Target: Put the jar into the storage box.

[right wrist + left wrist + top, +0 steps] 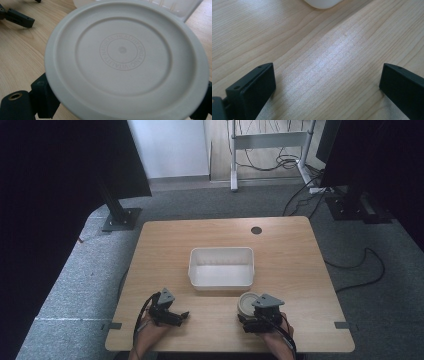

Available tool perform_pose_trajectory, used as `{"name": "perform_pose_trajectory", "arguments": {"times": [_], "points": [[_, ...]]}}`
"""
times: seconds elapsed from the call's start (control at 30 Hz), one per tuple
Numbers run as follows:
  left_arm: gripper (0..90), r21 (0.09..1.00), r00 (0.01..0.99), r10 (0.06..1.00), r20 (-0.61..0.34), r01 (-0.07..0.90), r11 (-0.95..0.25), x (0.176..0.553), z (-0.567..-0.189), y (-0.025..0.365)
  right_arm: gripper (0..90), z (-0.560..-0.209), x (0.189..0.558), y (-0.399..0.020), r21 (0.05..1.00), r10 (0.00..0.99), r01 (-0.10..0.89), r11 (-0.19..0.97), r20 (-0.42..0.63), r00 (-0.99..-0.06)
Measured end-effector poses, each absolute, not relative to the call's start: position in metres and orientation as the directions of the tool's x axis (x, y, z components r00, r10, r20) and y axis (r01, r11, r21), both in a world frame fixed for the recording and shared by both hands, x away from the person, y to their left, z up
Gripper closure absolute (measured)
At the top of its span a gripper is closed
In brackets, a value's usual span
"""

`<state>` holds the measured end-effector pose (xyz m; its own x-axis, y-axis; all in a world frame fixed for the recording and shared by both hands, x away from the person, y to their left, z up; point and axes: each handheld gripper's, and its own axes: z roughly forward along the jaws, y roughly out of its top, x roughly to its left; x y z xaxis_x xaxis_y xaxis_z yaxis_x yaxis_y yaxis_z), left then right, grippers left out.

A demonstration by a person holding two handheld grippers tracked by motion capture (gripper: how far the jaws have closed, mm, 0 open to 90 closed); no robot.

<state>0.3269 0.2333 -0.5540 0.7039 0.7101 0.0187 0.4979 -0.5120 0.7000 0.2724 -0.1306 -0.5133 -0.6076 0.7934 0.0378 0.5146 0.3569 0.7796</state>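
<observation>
Right tool (251,316) near front edge of counter (295,250), jaws closed against sides of round white lidded container (247,303) — lid (126,58) with embossed ring text faces its camera. Container sits just in front of white bin (221,267), close to its front wall. Left tool (175,316) spread wide, holding nothing, low over bare wood. Risk: smooth rounded sides could slip from jaws if lifted fast — or container clips bin's rim on way over.
</observation>
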Motion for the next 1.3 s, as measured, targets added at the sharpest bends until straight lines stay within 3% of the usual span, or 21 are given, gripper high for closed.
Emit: {"name": "perform_pose_trajectory", "arguments": {"times": [1.3], "points": [[0.2,0.701,0.704,0.710,0.018,0.498,-0.511,0.327,-0.554,0.233,9.4,-0.491,0.315,-0.087,0.810,0.779,0.466,0.355,0.020,-0.627]]}}
